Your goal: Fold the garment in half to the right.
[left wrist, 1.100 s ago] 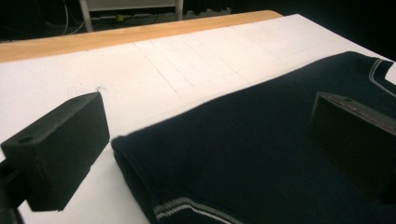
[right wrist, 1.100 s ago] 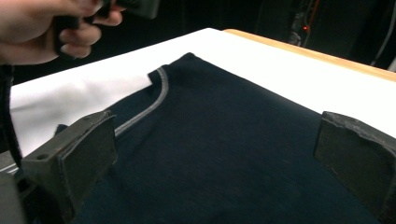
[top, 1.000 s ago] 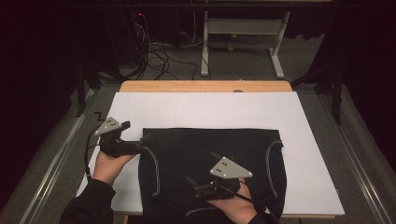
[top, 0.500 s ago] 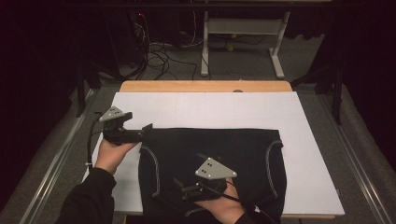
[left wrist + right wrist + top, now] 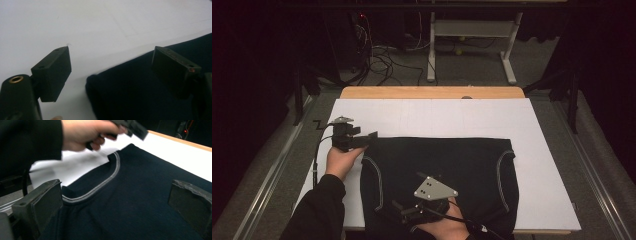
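A dark garment lies flat on my white-covered desk. My left tongs sit wide apart at its far left corner. My right tongs, also wide, hover over its near edge.

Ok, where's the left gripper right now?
In the high view the left gripper sits at the table's left, at the far left corner of the dark garment. Its fingers are open, straddling that corner over the white sheet.
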`<state>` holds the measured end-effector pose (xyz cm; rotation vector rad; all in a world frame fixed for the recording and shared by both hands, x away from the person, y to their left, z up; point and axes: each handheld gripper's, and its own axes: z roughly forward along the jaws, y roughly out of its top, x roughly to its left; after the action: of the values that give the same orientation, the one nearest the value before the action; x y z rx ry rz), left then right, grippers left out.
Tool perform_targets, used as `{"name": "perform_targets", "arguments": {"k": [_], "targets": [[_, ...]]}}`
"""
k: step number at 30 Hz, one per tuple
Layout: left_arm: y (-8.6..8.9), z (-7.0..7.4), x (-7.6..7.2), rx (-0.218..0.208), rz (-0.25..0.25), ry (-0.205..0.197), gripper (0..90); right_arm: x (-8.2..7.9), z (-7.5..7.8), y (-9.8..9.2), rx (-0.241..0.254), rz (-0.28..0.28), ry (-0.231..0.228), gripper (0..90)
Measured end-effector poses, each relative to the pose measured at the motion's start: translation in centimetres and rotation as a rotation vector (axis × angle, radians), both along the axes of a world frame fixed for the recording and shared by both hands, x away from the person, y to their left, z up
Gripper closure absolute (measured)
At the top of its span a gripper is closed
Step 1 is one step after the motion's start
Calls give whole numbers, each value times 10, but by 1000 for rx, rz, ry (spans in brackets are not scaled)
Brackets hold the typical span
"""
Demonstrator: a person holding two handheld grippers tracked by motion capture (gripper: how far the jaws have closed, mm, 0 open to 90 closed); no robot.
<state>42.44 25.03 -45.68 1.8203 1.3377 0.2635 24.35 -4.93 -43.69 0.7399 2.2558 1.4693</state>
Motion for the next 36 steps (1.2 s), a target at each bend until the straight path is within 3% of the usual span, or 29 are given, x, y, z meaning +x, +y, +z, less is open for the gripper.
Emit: {"name": "perform_targets", "arguments": {"k": [3, 7, 13, 19, 30, 36], "targets": [[0, -12, 1, -5, -4, 31, 201, -3, -3, 3, -1, 9, 13, 1], [-3, -21, 0, 22, -23, 46, 290, -8, -9, 6, -21, 24, 36, 1], [-12, -21, -4, 99, -35, 57, 451, -13, -14, 19, -44, 64, 58, 2], [-12, -25, -12, 74, -60, 42, 668, -17, -20, 39, -78, 97, 82, 19], [-12, -27, -19, 68, -64, 13, 701, -31, -38, 77, -169, 166, 155, 146], [-11, -27, -19, 62, -63, 15, 700, -31, -46, 87, -231, 172, 177, 151]]}}
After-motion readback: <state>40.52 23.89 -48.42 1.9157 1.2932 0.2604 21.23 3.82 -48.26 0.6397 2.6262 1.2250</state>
